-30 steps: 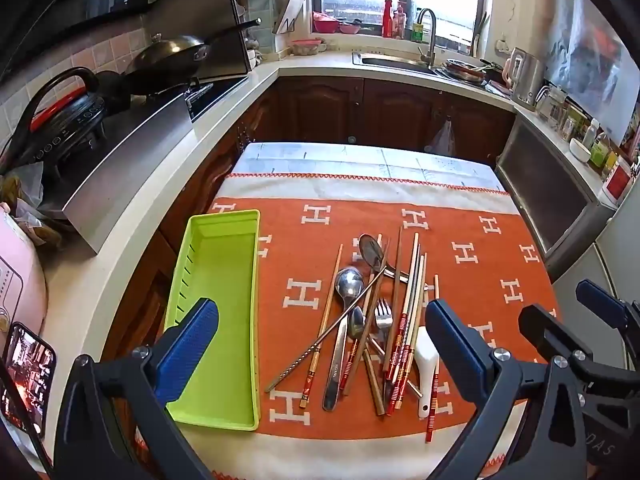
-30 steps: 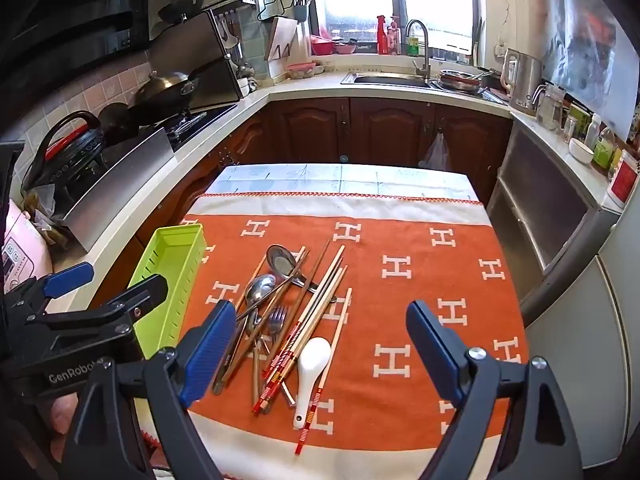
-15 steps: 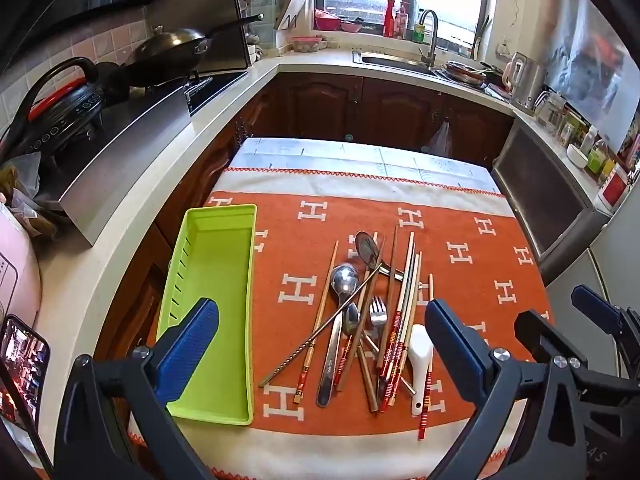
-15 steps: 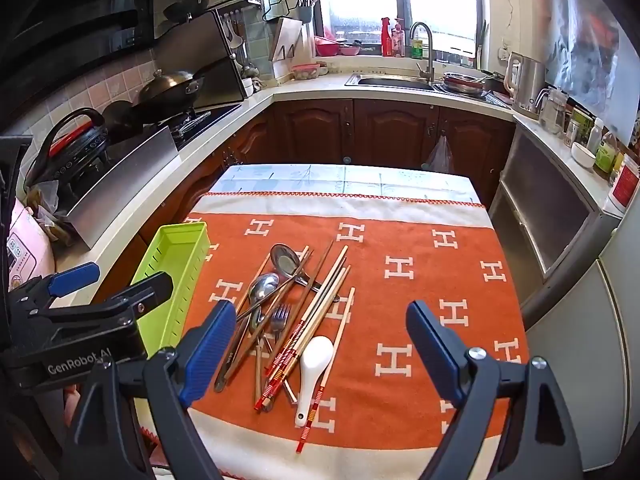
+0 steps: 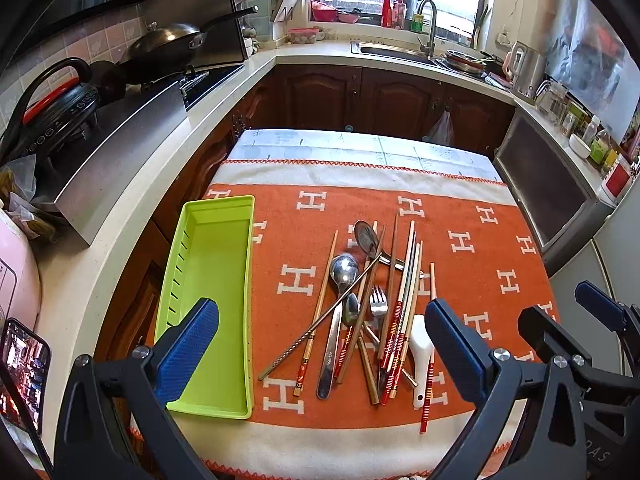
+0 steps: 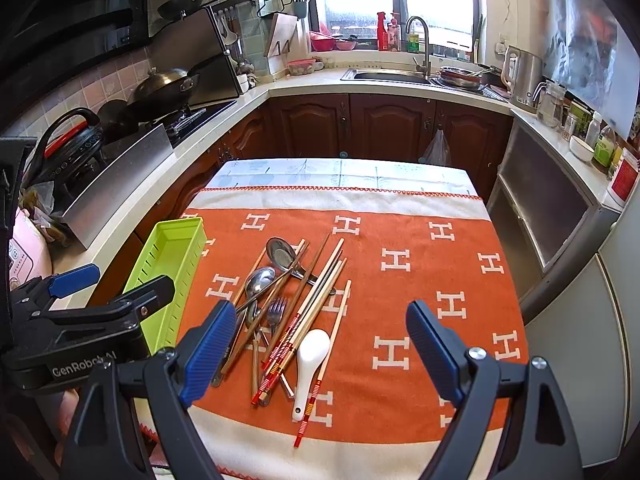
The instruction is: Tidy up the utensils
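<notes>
Over the table's near edge both grippers hang with jaws spread wide and empty, the left gripper (image 5: 320, 344) by the green tray (image 5: 208, 300) at the left edge, the right gripper (image 6: 316, 352) above the white spoon (image 6: 310, 360). Mid-cloth, chopsticks (image 6: 316, 300), metal spoons (image 5: 340, 280) and a fork (image 5: 378, 304) lie crisscrossed. They look light, stiff and slippery; I'd pinch one handle at the near end.

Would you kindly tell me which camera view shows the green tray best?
The left wrist view: the green tray shows its whole empty floor, with only one near corner hidden. In the right wrist view the tray looks smaller, seen obliquely, and the left gripper hides its near end.
</notes>
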A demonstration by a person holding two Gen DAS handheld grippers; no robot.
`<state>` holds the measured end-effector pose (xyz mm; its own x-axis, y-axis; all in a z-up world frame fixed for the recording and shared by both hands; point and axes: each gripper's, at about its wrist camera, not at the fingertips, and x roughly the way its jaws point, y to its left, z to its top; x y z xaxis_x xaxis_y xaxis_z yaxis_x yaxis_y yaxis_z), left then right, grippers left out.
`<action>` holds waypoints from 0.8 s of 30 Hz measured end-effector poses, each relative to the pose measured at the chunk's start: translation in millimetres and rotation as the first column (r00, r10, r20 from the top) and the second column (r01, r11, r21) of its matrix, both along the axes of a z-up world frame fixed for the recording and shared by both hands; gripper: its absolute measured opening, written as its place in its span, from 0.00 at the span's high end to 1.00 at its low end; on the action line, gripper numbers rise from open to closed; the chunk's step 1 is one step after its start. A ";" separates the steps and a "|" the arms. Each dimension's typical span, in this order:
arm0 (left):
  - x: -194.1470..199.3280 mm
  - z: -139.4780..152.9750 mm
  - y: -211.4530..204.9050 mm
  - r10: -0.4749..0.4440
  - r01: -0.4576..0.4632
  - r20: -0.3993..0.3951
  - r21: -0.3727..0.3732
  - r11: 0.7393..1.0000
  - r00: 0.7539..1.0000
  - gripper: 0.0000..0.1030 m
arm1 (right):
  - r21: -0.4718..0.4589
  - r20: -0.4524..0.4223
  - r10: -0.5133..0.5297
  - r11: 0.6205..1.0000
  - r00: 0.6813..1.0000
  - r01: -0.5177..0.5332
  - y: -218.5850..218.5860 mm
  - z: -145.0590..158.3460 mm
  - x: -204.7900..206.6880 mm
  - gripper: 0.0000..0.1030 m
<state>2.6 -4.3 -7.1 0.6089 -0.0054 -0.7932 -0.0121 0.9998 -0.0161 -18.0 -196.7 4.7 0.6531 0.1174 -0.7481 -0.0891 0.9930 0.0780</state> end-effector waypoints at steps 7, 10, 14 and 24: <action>-0.1 1.2 -1.5 0.003 -0.003 -0.004 0.009 1.000 1.000 0.01 | 0.000 -0.008 0.002 1.000 1.000 -0.002 0.3 -1.5 1.1 0.15; -0.1 1.2 -1.3 0.003 -0.003 -0.008 0.009 1.000 1.000 0.01 | 0.001 -0.010 0.001 1.000 1.000 -0.001 0.3 -2.1 0.7 0.15; 0.6 0.6 -1.3 0.004 -0.004 -0.015 0.008 1.000 1.000 0.01 | -0.001 -0.006 0.003 1.000 1.000 -0.003 -0.4 -3.1 0.1 0.15; 2.6 -3.3 0.0 0.005 -0.005 -0.031 0.013 1.000 1.000 0.01 | 0.000 -0.015 0.008 1.000 1.000 -0.008 2.5 -3.2 0.5 0.15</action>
<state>5.2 -4.4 -10.3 0.5840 0.0081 -0.8117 -0.0173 0.9998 -0.0025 -17.5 -194.3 1.5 0.6406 0.1221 -0.7581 -0.0956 0.9923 0.0790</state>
